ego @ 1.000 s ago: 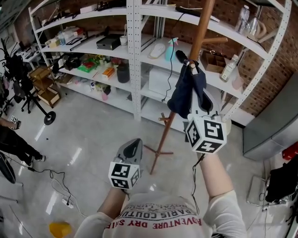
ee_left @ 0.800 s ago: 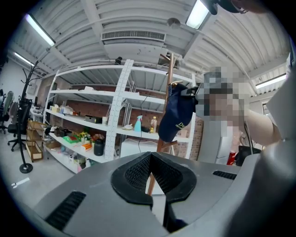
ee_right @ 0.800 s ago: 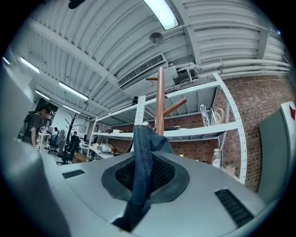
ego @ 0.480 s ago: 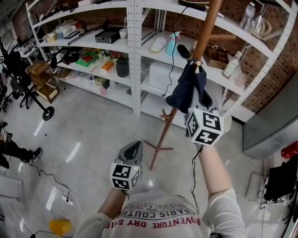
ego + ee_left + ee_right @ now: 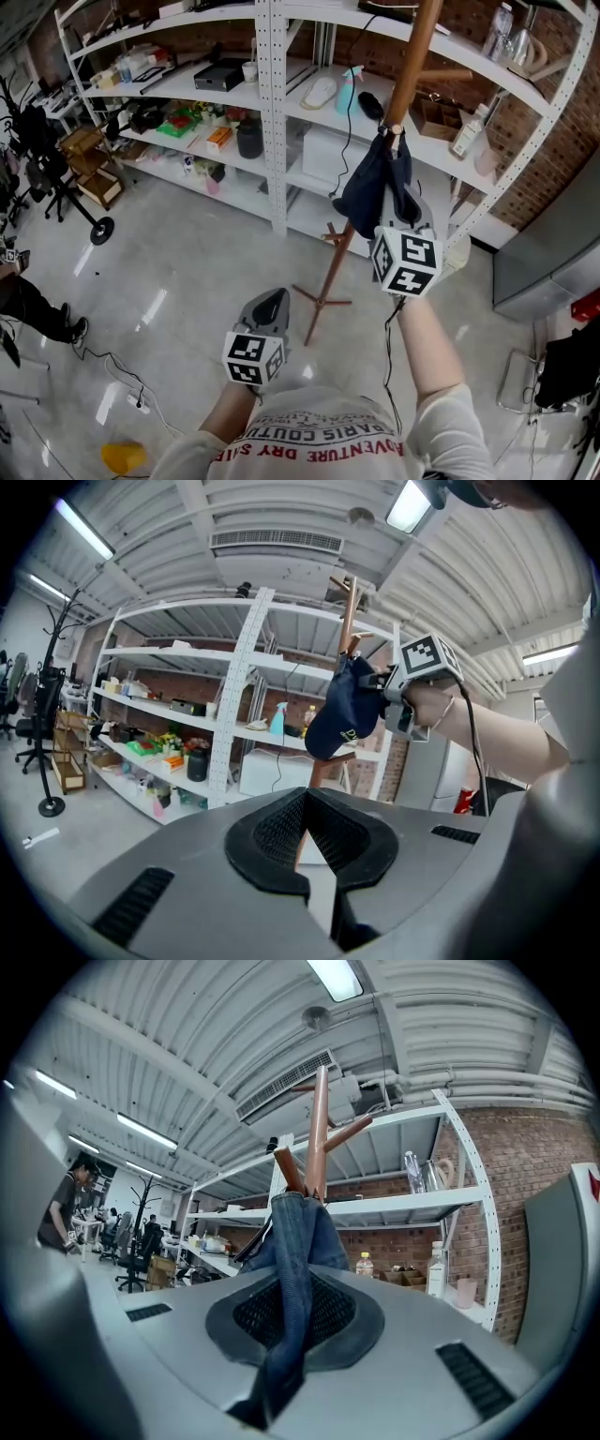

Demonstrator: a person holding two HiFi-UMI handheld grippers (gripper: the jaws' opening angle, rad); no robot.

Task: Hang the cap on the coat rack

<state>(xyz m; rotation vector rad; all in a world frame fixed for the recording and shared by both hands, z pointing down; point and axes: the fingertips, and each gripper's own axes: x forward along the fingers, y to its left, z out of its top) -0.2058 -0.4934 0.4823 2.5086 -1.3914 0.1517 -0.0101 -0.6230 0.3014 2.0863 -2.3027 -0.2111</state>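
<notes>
- White shelves stand behind the coat rack.
- Blue cap seems hooked on a peg.
- Right gripper pinches the cap; letting go is left.
- Left gripper is closed, empty.

A white shelving unit stands against a brick wall, holding a teal spray bottle and a black container. A yellow object lies on the floor.

The person's shirt is showing upside-down print, "PARIS COUTU" and "ADVENTURE DRY", while the cap is showing yellow lettering too small to read.
</notes>
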